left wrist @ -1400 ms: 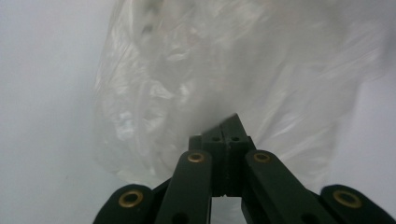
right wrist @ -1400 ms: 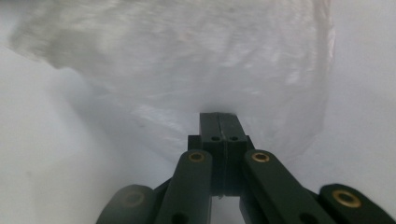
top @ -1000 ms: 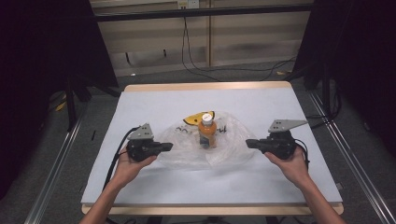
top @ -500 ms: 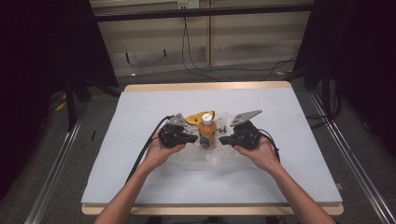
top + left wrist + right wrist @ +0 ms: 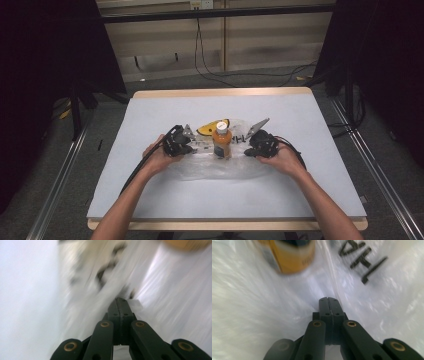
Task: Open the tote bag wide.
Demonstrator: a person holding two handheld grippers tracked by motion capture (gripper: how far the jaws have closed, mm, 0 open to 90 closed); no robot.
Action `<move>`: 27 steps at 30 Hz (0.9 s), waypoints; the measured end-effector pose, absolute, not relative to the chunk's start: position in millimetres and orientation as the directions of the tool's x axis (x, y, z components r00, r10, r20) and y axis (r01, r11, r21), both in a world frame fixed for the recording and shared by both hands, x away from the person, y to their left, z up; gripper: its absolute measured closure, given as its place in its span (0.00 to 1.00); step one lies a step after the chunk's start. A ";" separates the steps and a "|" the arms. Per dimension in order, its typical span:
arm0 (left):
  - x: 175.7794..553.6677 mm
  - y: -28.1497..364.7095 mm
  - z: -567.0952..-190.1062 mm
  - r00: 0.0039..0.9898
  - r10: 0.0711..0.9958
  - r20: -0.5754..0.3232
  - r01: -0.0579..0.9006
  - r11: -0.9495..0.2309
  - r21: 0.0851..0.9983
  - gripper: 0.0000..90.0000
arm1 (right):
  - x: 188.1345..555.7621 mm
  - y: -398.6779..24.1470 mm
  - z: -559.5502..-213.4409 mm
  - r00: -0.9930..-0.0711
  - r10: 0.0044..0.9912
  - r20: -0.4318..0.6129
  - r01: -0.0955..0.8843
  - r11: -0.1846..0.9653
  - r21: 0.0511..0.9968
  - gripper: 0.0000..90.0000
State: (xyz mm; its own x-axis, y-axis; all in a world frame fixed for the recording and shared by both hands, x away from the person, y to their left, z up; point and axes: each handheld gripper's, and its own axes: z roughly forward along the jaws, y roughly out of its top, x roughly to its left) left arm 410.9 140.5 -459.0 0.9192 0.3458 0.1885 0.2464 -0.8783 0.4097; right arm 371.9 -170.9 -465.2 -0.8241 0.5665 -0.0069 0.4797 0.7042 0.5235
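Clear plastic bag (image 5: pixel 220 165) lies crumpled at the middle of the table, black lettering on it; left gripper (image 5: pixel 186 144) sits at the bag's left edge, jaws pressed together in its own view (image 5: pixel 121 300), film bunched at the tips, though blur hides whether any is truly pinched; orange juice bottle (image 5: pixel 222 142) with white cap stands upright on the bag between the two tools, a yellow object (image 5: pixel 212 129) just behind it; right gripper (image 5: pixel 251 140) at the bag's right side, jaws likewise together (image 5: pixel 329 299) against a fold of film, the catch uncertain.

Risk, as judged: pulling the film from both sides could drag it under the bottle and topple it; a thin fold may slip out of either pair of jaws.

Pale grey-blue tabletop (image 5: pixel 280 195) with wooden rim; dark curtains either side, cables trailing on the grey floor (image 5: pixel 240 80) behind.
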 end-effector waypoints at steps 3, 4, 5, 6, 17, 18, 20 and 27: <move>409.5 144.3 -458.4 0.918 0.347 0.193 0.252 -0.884 0.393 1.00 | 372.7 -178.9 -463.3 -0.834 0.551 -0.020 0.469 0.729 0.499 1.00; 408.8 144.9 -458.3 0.919 0.340 0.198 0.246 -0.889 0.385 1.00 | 372.6 -182.3 -462.5 -0.840 0.541 -0.024 0.463 0.740 0.487 1.00; 408.9 144.5 -458.3 0.922 0.328 0.205 0.235 -0.895 0.379 1.00 | 372.0 -188.6 -460.9 -0.843 0.536 -0.045 0.460 0.762 0.457 1.00; 408.3 143.9 -458.3 0.921 0.331 0.207 0.237 -0.895 0.377 1.00 | 372.3 -191.3 -460.2 -0.849 0.526 -0.054 0.449 0.772 0.449 1.00; 405.9 153.8 -457.2 0.927 0.319 0.197 0.229 -0.897 0.377 1.00 | 351.1 -210.7 -456.8 -0.869 0.490 -0.071 0.426 0.812 0.400 1.00; 404.8 155.3 -458.3 0.925 0.335 0.179 0.244 -0.886 0.394 1.00 | 349.3 -212.6 -456.7 -0.867 0.493 -0.071 0.428 0.810 0.400 1.00; 403.8 158.1 -458.3 0.927 0.328 0.181 0.235 -0.885 0.401 1.00 | 346.2 -217.2 -457.1 -0.866 0.494 -0.072 0.427 0.808 0.407 1.00; 401.6 160.3 -458.0 0.924 0.339 0.178 0.245 -0.880 0.406 1.00 | 332.4 -228.4 -457.0 -0.858 0.509 -0.072 0.438 0.797 0.415 1.00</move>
